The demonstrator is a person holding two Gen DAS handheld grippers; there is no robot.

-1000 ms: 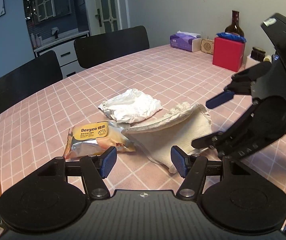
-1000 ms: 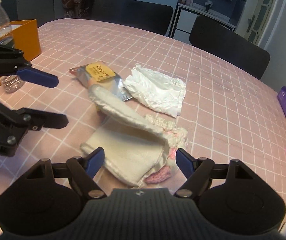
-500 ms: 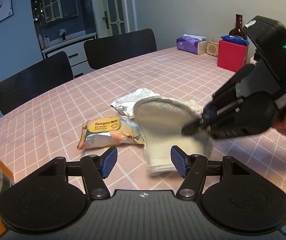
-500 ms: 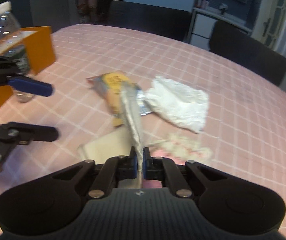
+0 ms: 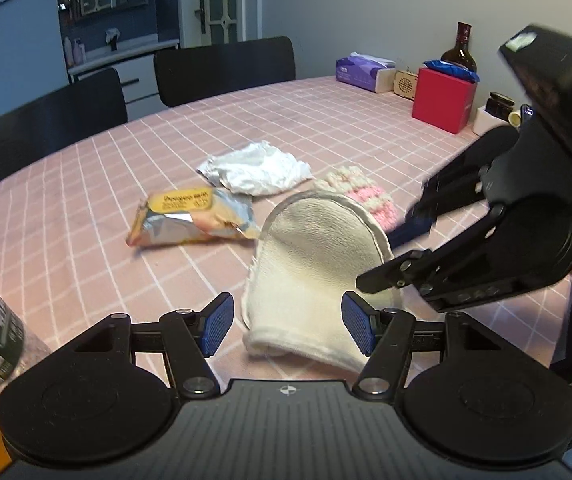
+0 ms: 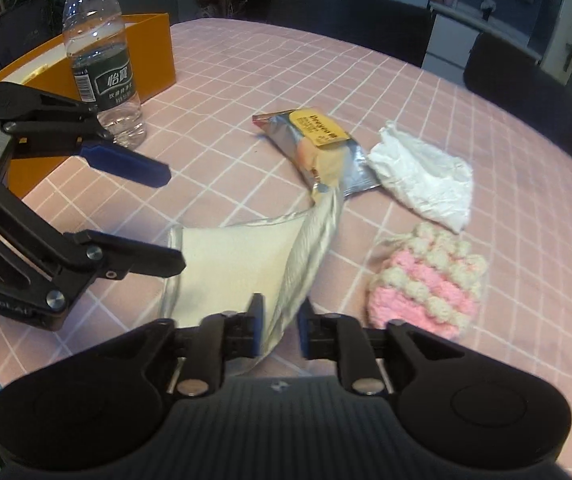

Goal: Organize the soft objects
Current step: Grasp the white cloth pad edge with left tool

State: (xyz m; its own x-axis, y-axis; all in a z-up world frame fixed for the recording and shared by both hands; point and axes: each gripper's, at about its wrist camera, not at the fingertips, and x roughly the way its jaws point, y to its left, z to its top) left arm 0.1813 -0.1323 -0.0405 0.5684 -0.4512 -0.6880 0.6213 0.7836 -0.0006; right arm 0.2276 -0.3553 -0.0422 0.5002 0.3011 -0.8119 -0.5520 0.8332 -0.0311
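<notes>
Our right gripper [image 6: 279, 330], jaws just opening, lets go of the folded cream cloth mitt [image 5: 318, 256] so it lies flat on the pink checked table [image 5: 286, 128], while our left gripper [image 5: 288, 322] waits wide open and empty.

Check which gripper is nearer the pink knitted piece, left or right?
Right. The right gripper sits just beside the pink knitted piece, with the cream cloth between its jaws. The left gripper is farther back, across that cloth.

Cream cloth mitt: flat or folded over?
Folded over: the cream cloth mitt has its upper layer raised, running between the right gripper pads.
</notes>
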